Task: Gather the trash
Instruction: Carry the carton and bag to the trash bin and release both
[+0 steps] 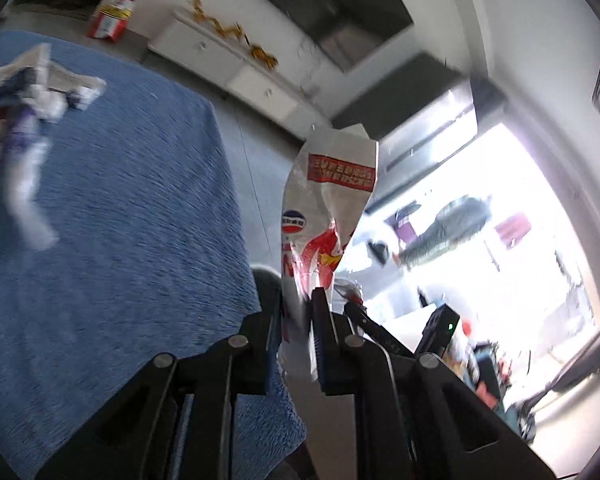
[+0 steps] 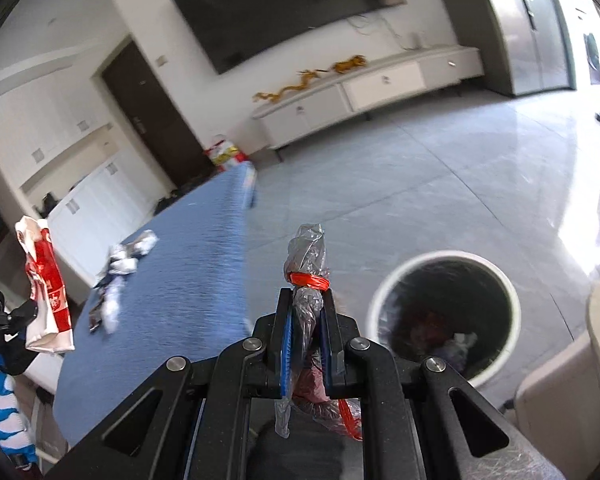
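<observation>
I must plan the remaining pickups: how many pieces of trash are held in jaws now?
2. A wrapper in the left gripper; a tied plastic bag in the right gripper.

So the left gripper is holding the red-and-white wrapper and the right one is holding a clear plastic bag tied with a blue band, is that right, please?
Not quite: the band on the clear plastic bag is red, as the right wrist view shows. The rest stands: the right gripper holds that bag, and the left gripper holds the red-and-white wrapper.
</observation>
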The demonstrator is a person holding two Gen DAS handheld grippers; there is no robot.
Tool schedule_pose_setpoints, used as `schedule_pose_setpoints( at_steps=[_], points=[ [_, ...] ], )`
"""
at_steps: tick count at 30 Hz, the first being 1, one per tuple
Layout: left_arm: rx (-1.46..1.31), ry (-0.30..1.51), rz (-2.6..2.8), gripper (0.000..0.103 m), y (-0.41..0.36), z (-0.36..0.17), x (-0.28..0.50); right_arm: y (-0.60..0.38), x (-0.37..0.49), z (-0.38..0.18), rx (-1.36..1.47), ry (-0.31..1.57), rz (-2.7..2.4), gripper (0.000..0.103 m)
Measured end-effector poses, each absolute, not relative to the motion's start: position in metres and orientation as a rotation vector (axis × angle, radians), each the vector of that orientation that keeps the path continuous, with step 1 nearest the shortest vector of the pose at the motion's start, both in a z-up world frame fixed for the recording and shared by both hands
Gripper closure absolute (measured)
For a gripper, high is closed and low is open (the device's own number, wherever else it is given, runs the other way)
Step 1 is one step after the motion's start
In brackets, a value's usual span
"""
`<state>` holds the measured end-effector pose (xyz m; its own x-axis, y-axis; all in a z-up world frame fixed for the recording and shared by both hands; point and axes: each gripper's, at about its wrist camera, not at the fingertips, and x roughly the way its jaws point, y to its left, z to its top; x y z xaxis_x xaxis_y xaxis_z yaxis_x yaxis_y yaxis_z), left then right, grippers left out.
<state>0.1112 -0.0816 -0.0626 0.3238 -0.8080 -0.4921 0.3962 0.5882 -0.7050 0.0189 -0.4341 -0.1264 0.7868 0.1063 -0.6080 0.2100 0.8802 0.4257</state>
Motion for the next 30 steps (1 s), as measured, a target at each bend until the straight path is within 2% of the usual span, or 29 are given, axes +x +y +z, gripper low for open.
schedule_pose_setpoints(
  at_steps=[10,14,21,22,23,25,30],
  points=[
    [-0.283,1.121,-0.931,0.089,-0.236,-0.106,0.147,-0.498,0.026,-0.184,0.589,0.730,-0.183,0.089],
    [-0.225,1.193,-0.950,0.099,-0.297,-0.132,0.163,-0.514,0.042,-0.196,0.592,0.746,-0.213,0.088],
    [-0.184,1.246,-0.939,0.099,-0.387,-0.173,0.197,-0.539,0.070,-0.220,0.612,0.787,-0.264,0.087],
    [-0.190,1.255,-0.935,0.099,-0.393,-0.177,0.200,-0.541,0.073,-0.225,0.615,0.799,-0.262,0.082],
    [-0.202,1.267,-0.937,0.099,-0.397,-0.180,0.200,-0.543,0.076,-0.230,0.613,0.817,-0.260,0.070],
    [-0.191,1.261,-0.936,0.094,-0.395,-0.184,0.204,-0.544,0.081,-0.239,0.596,0.848,-0.265,0.052],
    [-0.169,1.235,-0.919,0.093,-0.378,-0.179,0.204,-0.543,0.082,-0.251,0.587,0.878,-0.280,0.051]
  ],
)
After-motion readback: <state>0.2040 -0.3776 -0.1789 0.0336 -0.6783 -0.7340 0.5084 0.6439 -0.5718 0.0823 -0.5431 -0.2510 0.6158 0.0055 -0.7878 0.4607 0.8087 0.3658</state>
